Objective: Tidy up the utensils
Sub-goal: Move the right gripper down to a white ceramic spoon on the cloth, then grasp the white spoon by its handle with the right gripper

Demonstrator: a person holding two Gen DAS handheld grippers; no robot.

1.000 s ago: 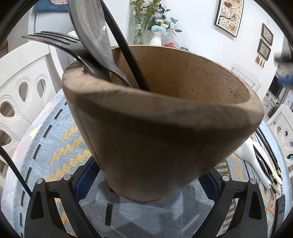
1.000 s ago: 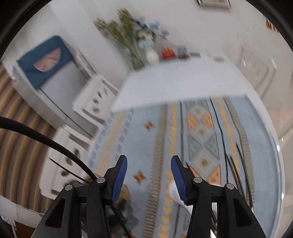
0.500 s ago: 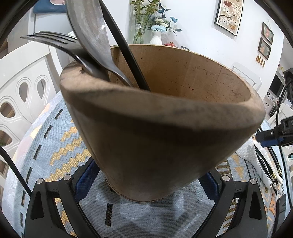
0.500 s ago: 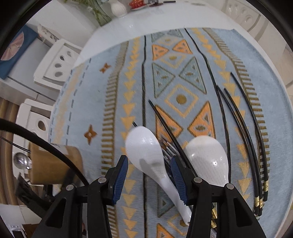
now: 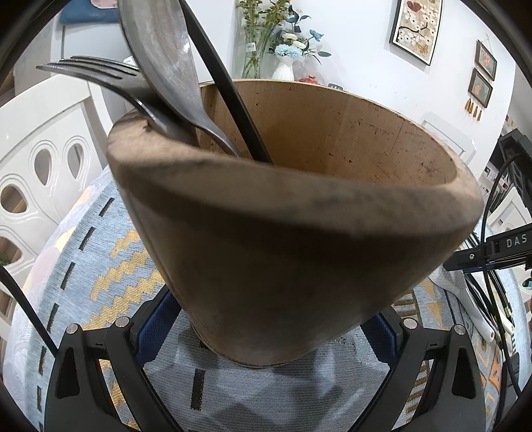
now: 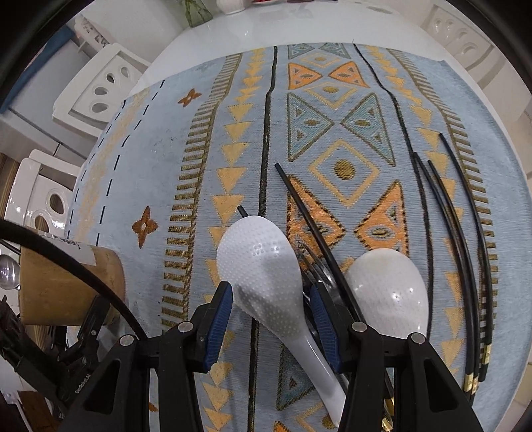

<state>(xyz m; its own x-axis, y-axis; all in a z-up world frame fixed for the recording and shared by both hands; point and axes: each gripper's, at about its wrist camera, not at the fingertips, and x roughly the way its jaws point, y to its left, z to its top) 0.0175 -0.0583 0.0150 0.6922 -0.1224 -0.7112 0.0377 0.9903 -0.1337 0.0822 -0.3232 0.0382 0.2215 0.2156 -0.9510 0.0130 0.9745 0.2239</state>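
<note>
My left gripper [image 5: 271, 315] is shut on the base of a brown wooden cup [image 5: 299, 232], which stands on the patterned cloth. A dark fork [image 5: 99, 71], a metal spoon [image 5: 159, 59] and a black chopstick [image 5: 226, 86] lean in the cup. My right gripper [image 6: 271, 299] is open and low over the cloth. A white dotted spoon [image 6: 259, 266] lies between its blue pads, with small gaps either side. Next to it lie a fork [image 6: 312, 262], a black chopstick [image 6: 309, 216] and a second white spoon [image 6: 387, 289]. The cup [image 6: 66, 285] shows at the left.
Several black chopsticks [image 6: 459, 232] lie along the right side of the blue and orange cloth [image 6: 149, 166]. White chairs [image 6: 103, 86] stand around the round white table [image 6: 249, 26]. A vase of flowers [image 5: 286, 63] stands at the far edge.
My right gripper tipped downward and sank over the white dotted spoon, which now lies between its pads. It now shows at the left view's right edge. The left gripper and cup stayed put.
</note>
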